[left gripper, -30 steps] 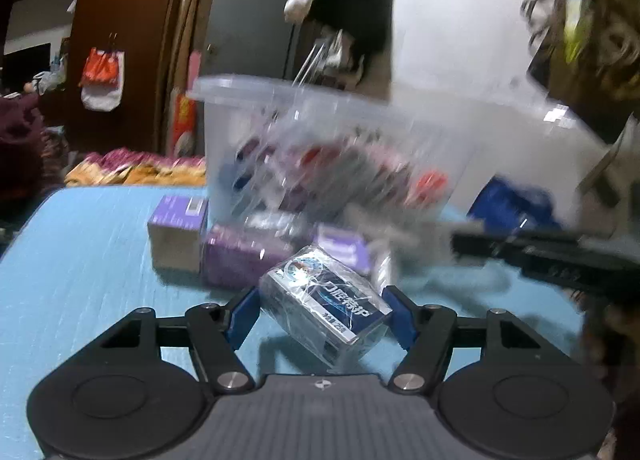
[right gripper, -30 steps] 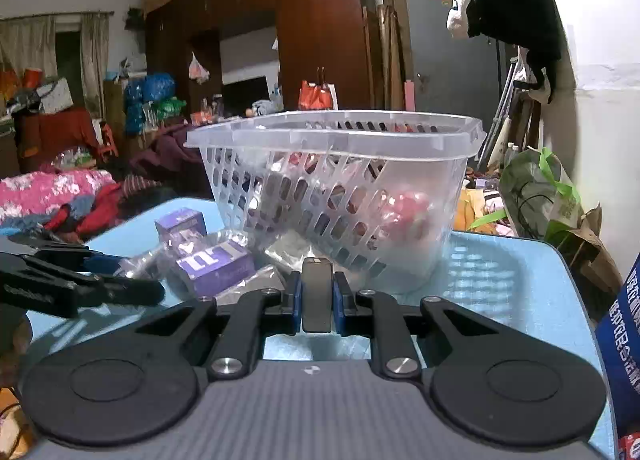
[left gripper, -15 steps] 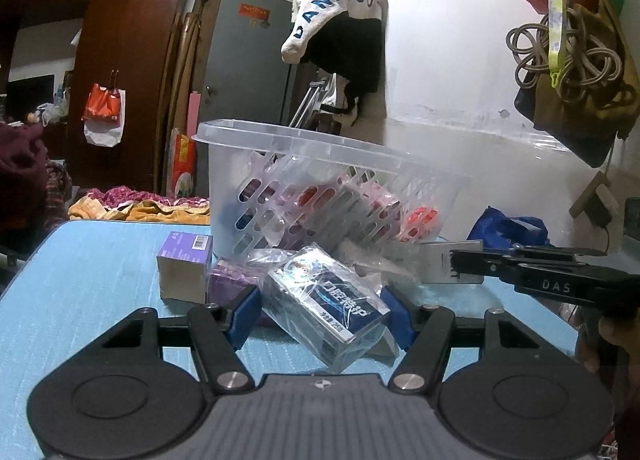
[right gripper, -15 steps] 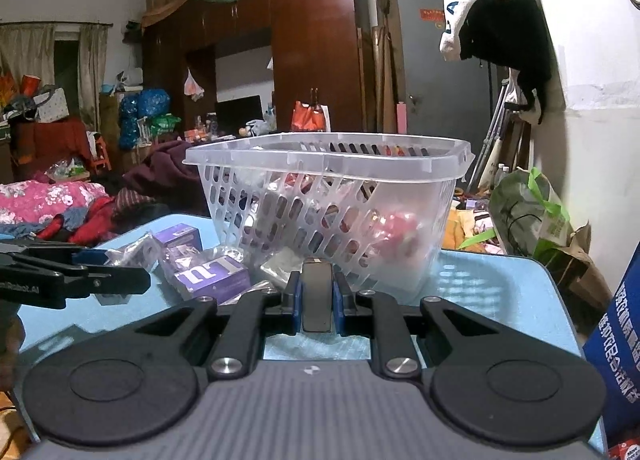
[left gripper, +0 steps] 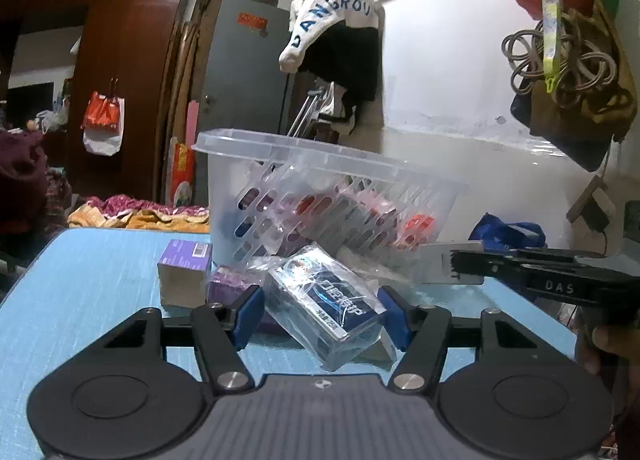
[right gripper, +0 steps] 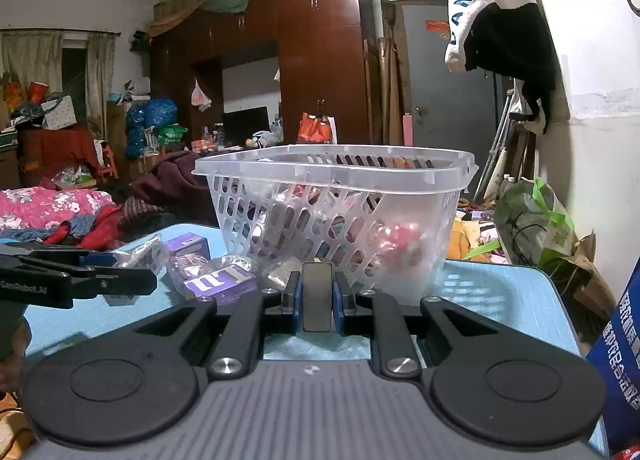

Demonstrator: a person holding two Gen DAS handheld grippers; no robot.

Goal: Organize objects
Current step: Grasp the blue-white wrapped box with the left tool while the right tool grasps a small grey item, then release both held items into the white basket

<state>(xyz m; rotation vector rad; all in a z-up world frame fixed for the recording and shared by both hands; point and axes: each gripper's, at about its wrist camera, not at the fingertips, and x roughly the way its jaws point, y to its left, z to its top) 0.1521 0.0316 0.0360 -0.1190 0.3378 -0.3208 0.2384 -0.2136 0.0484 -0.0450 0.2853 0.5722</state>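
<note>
The left claw (left gripper: 322, 318) had just been closing on the tilted blue pack (left gripper: 324, 300), low over the table (left gripper: 88, 280) before the basket (left gripper: 320, 196). The right claw (right gripper: 317, 300) pinched a grey card (right gripper: 317, 296). Best lift each clear of the rim before releasing.

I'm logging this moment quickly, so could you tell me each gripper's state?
Left gripper: jaws just closing on the clear-wrapped blue pack.
Right gripper: shut on a flat grey box.

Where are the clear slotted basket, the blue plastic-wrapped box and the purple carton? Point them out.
clear slotted basket (right gripper: 400, 168), right wrist view, front rim.
blue plastic-wrapped box (left gripper: 324, 300), left wrist view, top face.
purple carton (left gripper: 185, 274), left wrist view, front face.
</note>
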